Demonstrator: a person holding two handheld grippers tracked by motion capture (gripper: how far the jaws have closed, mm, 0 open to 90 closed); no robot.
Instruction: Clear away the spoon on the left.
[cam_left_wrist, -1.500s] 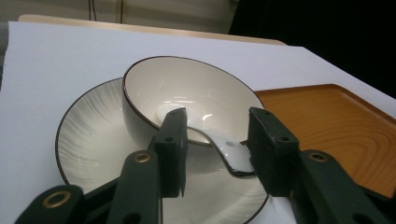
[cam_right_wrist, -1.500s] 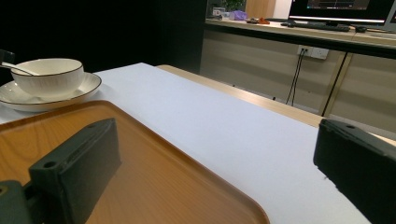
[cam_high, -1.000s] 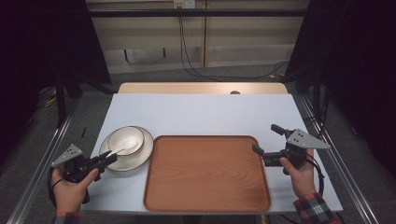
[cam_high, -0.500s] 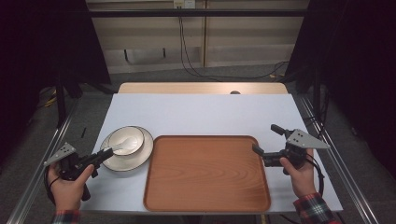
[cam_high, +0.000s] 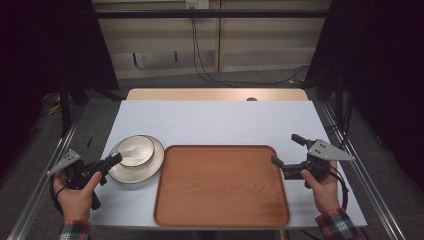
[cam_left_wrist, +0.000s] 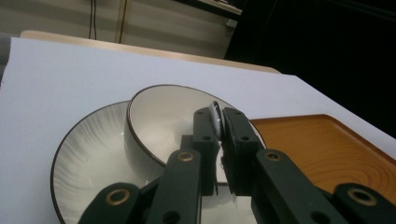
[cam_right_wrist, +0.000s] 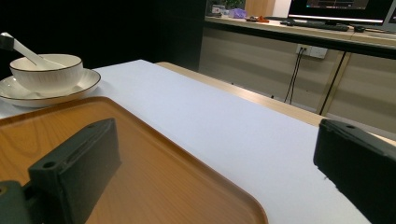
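We see the left gripper clenched on a white spoon, whose handle runs from its fingers down into the bowl on the plate; since a moment ago it has drawn slightly back; beyond the fingertips lies bare white worktop; the right gripper is released, its fingers wide apart over the wooden tray's right edge; no writing is legible.

1. The left gripper has drawn back toward the table's left edge and then come forward again a little, its tips now at the bowl.
2. The person's left hand has dropped lower and further left than a second ago.
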